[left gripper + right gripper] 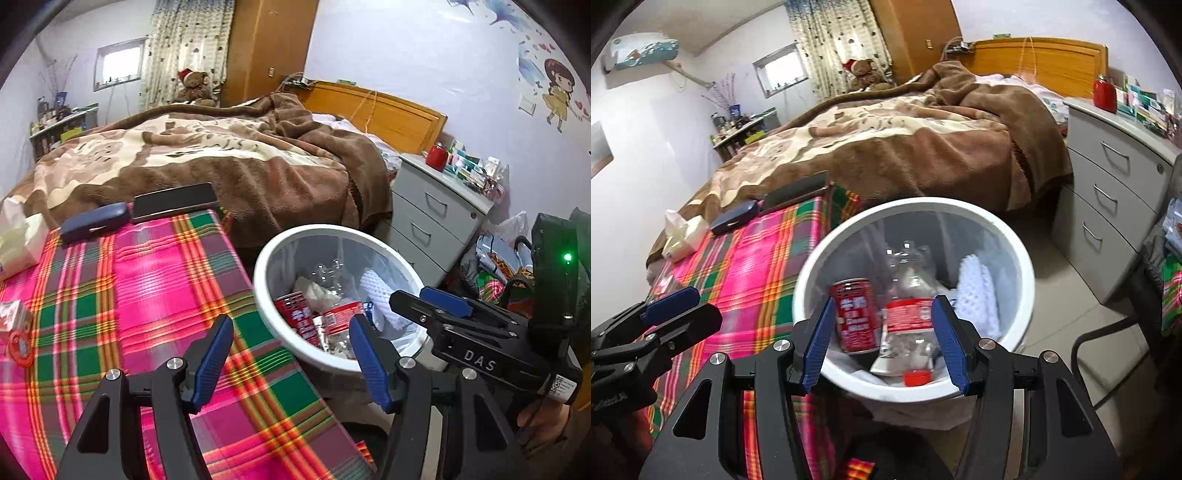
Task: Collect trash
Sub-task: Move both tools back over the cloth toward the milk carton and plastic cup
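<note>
- Trash bin (1015, 236): beside the plaid-covered counter (147, 280); red can (855, 317) and plastic bottle (908, 325) are held inside.
- Left claw (291, 363), right claw (884, 343): released, nothing grasped.
- Remaining scraps (16, 332) at the counter's edge are best approached low, squarely.

A plaid of pink, green and orange is shown on the tablecloth (147, 295). The bin (827, 243) is rimmed in white, and a red can (855, 317) with white lettering, a clear bottle (908, 317) with a red label and red cap, and white foam netting (979, 291) are seen in it. Blue pads are carried on the black left gripper (291, 363) and right gripper (882, 341). The blanket (221, 155) is patterned in brown and cream. The drawers (1108, 184) are grey.
</note>
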Motion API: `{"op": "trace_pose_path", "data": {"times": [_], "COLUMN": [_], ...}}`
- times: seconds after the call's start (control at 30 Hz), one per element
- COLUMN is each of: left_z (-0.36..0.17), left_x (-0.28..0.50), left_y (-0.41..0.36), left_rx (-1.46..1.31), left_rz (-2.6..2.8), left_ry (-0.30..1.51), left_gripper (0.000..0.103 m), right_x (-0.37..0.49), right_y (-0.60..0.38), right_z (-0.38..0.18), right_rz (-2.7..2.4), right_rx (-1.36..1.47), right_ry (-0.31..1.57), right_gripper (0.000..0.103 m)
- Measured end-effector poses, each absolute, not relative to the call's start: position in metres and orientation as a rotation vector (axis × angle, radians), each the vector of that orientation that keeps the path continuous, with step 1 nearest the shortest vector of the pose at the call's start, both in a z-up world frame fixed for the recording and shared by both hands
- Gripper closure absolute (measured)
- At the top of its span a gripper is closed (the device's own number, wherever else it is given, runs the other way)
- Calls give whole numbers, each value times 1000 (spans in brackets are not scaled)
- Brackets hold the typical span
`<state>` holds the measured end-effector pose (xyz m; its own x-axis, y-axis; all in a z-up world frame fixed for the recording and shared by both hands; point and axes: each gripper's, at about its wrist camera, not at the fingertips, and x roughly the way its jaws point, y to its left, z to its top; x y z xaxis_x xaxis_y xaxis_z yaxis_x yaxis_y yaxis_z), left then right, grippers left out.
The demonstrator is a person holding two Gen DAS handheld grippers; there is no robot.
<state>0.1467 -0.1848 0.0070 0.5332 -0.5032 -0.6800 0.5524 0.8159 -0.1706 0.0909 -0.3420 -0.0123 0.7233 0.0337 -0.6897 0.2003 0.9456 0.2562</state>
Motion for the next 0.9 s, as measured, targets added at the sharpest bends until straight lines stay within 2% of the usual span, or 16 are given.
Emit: {"op": "trace_pose_path", "data": {"times": [0.9], "left_z": [-2], "left_x": [137], "left_y": [8], "left_rx": [-80], "left_rz": [-267], "left_ry": [746], "left_gripper": [38], "right_x": [118], "right_y": [-216], "right_z": [-8], "right_rz": [154], "right_rx": [150], "right_ry": [757], "right_gripper": [47]}}
